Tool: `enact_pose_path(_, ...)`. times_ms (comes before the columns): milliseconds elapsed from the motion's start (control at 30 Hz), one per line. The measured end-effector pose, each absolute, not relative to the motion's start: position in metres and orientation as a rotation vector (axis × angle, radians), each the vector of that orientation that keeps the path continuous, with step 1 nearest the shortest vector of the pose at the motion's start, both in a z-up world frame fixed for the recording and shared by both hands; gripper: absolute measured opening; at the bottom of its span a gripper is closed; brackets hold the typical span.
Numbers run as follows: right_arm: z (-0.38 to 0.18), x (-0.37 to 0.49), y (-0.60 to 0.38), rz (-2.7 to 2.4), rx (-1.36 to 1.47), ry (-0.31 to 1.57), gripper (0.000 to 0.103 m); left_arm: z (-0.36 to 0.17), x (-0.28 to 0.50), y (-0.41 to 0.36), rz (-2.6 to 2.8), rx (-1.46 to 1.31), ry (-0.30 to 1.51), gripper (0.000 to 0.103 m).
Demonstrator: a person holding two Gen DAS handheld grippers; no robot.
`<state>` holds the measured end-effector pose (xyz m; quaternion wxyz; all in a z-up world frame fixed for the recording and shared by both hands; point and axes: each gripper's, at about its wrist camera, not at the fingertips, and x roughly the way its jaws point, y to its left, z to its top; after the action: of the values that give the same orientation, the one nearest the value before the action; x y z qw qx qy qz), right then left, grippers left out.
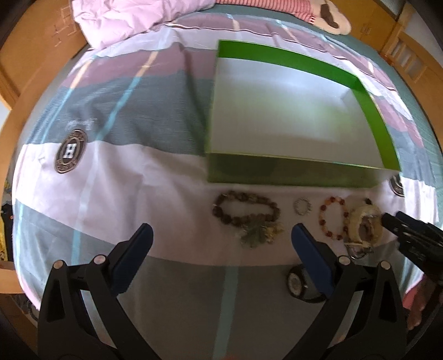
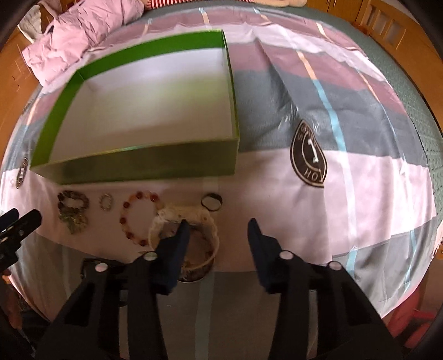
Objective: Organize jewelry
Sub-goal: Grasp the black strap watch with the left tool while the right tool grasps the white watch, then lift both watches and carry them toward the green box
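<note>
Hovering low over a bed (image 1: 138,177) spread with a striped sheet, both hand-held grippers spread apart and clamped on nothing. Left hand-held gripper (image 1: 221,238) open wide, with a dark beaded bracelet (image 1: 246,210) carrying a greenish tassel lying just ahead, between the fingertips (image 1: 144,235) and slightly beyond them. Further right in the same row, a small silvery ring (image 1: 302,206), then an amber beaded bracelet (image 1: 332,218), then a cream-coloured bangle (image 1: 365,224) partly overlapping the amber one. Lying closer in, half hidden behind the right finger of the left hand-held gripper, a dark watch-like piece (image 1: 297,282). Right hand-held gripper (image 2: 218,229) also open, its left finger (image 2: 177,243) poised over the cream bangle's hoop in the right wrist view; contact with the bangle cannot be told. Just beyond the fingertips, a small dark ring-shaped band (image 2: 211,202) resting on the sheet. Standing behind the whole row of jewelry, close to it but apart, a large green box (image 2: 144,166) with a white inside. Bunched at the far end of the bed, a pink quilt (image 1: 133,19).
</note>
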<state>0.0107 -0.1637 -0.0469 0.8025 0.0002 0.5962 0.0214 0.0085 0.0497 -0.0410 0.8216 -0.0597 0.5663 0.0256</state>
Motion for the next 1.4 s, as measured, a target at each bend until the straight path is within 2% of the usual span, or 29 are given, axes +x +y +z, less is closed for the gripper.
enact_pose_path(133, -0.062, 0.01, -0.163, 0.032, -0.013, 1.32, 0.044, -0.039, 0.003, 0.036, -0.036, -0.125, 1.207, 0.101)
enact_pose_path(200, -0.069, 0.008, -0.16, 0.033, -0.03, 1.328, 0.029, -0.042, -0.001, 0.025, -0.074, -0.095, 1.235, 0.101)
enact_pose_path(233, -0.071, 0.009, -0.16, 0.044, -0.016, 1.33, 0.008, -0.045, -0.003, 0.021, -0.083, -0.08, 1.248, 0.101)
enact_pose_path(267, -0.072, 0.008, -0.161, 0.058, 0.014, 1.327, 0.005, -0.05, -0.005, 0.016, -0.095, -0.064, 1.267, 0.101)
enact_pose_path(533, -0.043, -0.001, -0.165, 0.058, 0.069, 1.204, 0.005, -0.062, -0.022, -0.006, -0.181, 0.012, 1.305, 0.1)
enact_pose_path(633, -0.046, -0.002, -0.166, 0.058, 0.074, 1.226, 0.005, -0.069, -0.023, -0.019, -0.192, 0.08, 1.318, 0.08)
enact_pose_path(667, -0.047, 0.001, -0.167, 0.062, 0.08, 1.237, 0.006, -0.075, -0.024, -0.023, -0.19, 0.105, 1.332, 0.068)
enact_pose_path(700, -0.048, 0.0, -0.167, 0.068, 0.081, 1.246, 0.006, -0.079, -0.024, -0.025, -0.19, 0.112, 1.342, 0.063)
enact_pose_path(733, -0.051, 0.003, -0.166, 0.069, 0.078, 1.247, 0.006, -0.082, -0.025, -0.026, -0.192, 0.115, 1.354, 0.053)
enact_pose_path(800, -0.05, 0.003, -0.166, 0.068, 0.071, 1.244, 0.007, -0.089, -0.026, -0.027, -0.193, 0.12, 1.375, 0.042)
enact_pose_path(833, -0.049, 0.003, -0.166, 0.067, 0.067, 1.238, 0.007, -0.091, -0.026, -0.027, -0.197, 0.116, 1.376, 0.039)
enact_pose_path(900, -0.046, 0.005, -0.165, 0.064, 0.064, 1.233, 0.008, -0.089, -0.027, -0.024, -0.211, 0.092, 1.358, 0.02)
enact_pose_path(967, -0.045, 0.005, -0.166, 0.061, 0.062, 1.225, 0.008, -0.086, -0.027, -0.017, -0.213, 0.066, 1.345, 0.013)
enact_pose_path(1067, -0.043, 0.004, -0.168, 0.055, 0.061, 1.222, 0.008, -0.078, -0.023, -0.001, -0.147, 0.037, 1.313, 0.013)
enact_pose_path(1133, -0.043, 0.004, -0.17, 0.048, 0.06, 1.224, 0.009, -0.077, -0.02, 0.01, -0.12, 0.023, 1.316, 0.021)
enact_pose_path(1200, -0.044, 0.004, -0.172, 0.038, 0.055, 1.228, 0.016, -0.077, -0.02, 0.012, -0.119, 0.025, 1.323, 0.039)
enact_pose_path(1267, -0.043, 0.004, -0.174, 0.019, 0.047, 1.225, 0.022, -0.078, -0.02, 0.012, -0.119, 0.056, 1.323, 0.045)
enact_pose_path(1400, -0.046, 0.003, -0.174, -0.013, 0.026, 1.228, 0.026, -0.082, -0.019, 0.009, -0.138, 0.092, 1.334, 0.045)
